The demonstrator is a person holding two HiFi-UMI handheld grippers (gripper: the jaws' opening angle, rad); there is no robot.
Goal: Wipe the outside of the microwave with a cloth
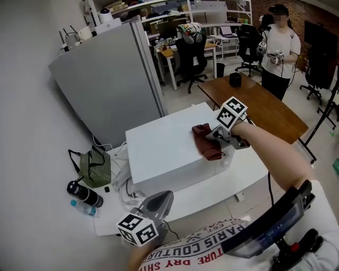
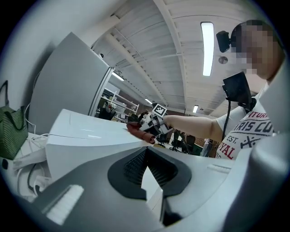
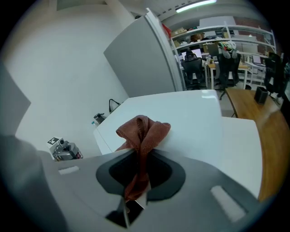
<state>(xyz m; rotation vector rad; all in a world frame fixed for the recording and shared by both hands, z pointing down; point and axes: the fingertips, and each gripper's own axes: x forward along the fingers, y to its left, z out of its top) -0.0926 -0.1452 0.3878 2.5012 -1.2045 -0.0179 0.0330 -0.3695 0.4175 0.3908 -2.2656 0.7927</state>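
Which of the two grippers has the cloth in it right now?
The right gripper: its jaws are shut on the reddish-brown cloth atop the white microwave. The left gripper hangs low by the person's shirt, holding nothing.

An open office: swivel chairs (image 1: 190, 53), desks (image 1: 167, 53) and stocked shelves (image 1: 139, 6) behind a partition (image 1: 106, 84).

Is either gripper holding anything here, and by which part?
The right gripper pinches the reddish-brown cloth by a bunched fold; the rest lies on top of the white microwave. The left gripper holds nothing.
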